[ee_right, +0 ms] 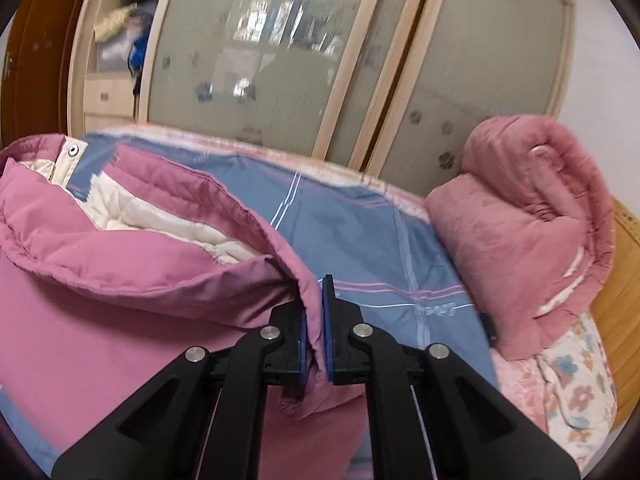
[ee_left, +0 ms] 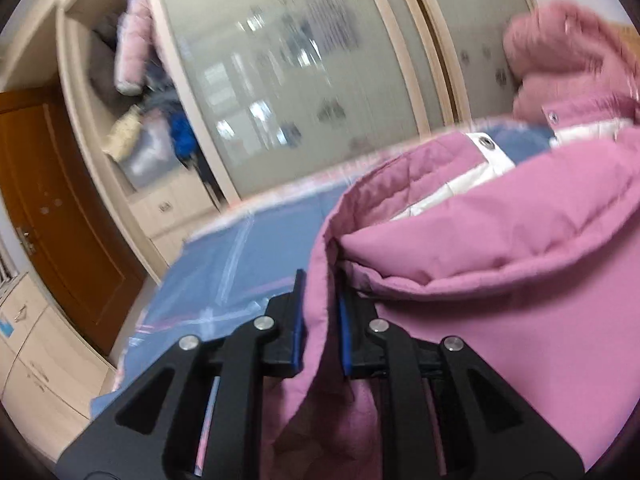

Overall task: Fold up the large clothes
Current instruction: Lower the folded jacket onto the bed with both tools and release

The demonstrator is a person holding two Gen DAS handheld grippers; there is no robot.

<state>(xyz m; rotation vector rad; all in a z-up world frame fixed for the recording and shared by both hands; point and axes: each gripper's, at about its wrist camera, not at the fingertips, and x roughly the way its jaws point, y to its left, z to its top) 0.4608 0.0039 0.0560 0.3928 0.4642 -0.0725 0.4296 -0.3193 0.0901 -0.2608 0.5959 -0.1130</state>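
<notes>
While both grippers were clamped on the pink padded jacket (ee_right: 120, 272), the garment lay spread over the blue bedsheet (ee_right: 360, 232). Left gripper (ee_left: 320, 320): jaws pinched on a fold of the jacket's edge, white lining (ee_left: 460, 188) exposed beyond. Right gripper (ee_right: 316, 328): jaws closed tight on the jacket's hem. A rolled pink blanket (ee_right: 528, 232) sat on the bed to the right, before the sliding wardrobe doors (ee_right: 260, 60).

left wrist: close, facing wardrobe (ee_left: 280, 80) | right wrist: same | shared: pink jacket (ee_left: 500, 240), bed (ee_left: 248, 256)
</notes>
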